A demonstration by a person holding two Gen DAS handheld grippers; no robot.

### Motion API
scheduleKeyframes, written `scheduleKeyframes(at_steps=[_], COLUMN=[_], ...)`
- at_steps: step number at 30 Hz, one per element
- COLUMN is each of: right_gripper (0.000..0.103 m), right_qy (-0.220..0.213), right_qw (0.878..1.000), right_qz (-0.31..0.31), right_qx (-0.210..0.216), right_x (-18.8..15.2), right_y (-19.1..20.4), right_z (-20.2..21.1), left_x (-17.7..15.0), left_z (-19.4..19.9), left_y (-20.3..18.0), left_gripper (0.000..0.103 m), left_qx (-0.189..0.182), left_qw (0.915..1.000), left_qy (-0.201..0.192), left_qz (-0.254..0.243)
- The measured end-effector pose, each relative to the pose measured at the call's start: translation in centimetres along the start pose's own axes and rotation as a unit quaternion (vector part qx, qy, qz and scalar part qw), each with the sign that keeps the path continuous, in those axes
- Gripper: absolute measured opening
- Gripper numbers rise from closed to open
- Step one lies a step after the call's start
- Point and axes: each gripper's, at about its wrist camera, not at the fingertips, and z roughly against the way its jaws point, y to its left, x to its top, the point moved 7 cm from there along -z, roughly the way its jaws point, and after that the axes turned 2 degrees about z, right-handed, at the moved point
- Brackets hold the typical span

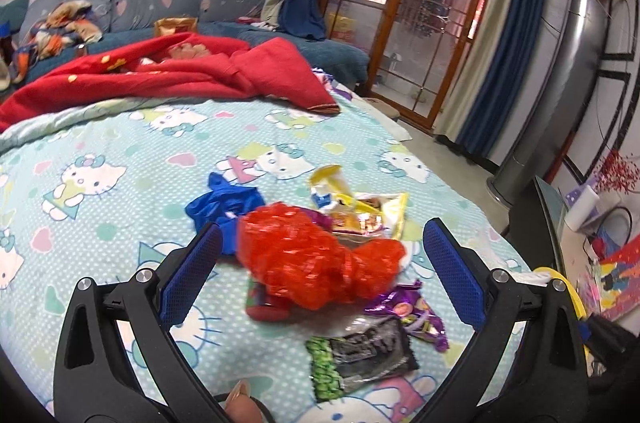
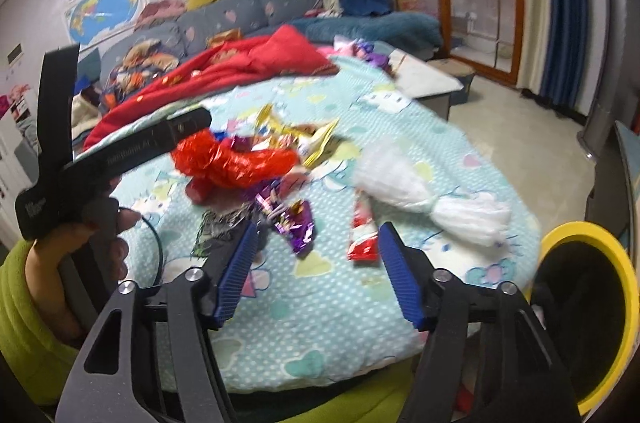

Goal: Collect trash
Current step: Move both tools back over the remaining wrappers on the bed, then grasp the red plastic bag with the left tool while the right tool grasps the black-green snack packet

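Trash pile (image 1: 320,255) lies on the patterned bed cover (image 1: 120,151), led by a red plastic bag (image 1: 316,263) positioned ahead of and between the spread fingers of the left gripper (image 1: 320,267). Right gripper (image 2: 316,271), fingers apart, faces a red wrapper (image 2: 362,235) and purple wrapper (image 2: 296,223); yellow bin (image 2: 588,311) stands at its right.

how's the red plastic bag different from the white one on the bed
The red plastic bag sits in the wrapper pile, partly over other trash; the white plastic bag lies apart, nearer the yellow bin. Red is opposite the left tool; white is not. Both are crumpled and knotted.
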Motion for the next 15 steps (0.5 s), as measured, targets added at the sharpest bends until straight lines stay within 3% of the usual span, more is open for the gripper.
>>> scheduleKeyframes(at_steps=[6,15], right_gripper=[0.044,0.043], right_qy=[0.036,0.071], right_qw=[0.998,0.992], right_qz=[0.002,-0.021], right_qx=[0.052,0.1], right_x=[-0.9,-1.1], right_y=[2.1,4.1], right_z=[-2.1,-5.1], left_x=[-0.1,-0.4], left_z=[-0.8,-1.3], left_y=[1.7,2.6], left_gripper=[0.092,0.091], left_qx=[-0.004,-0.029], left_qw=[0.9997,0.9983], left_qy=[0.012,0.024], left_qz=[0.022,0.045])
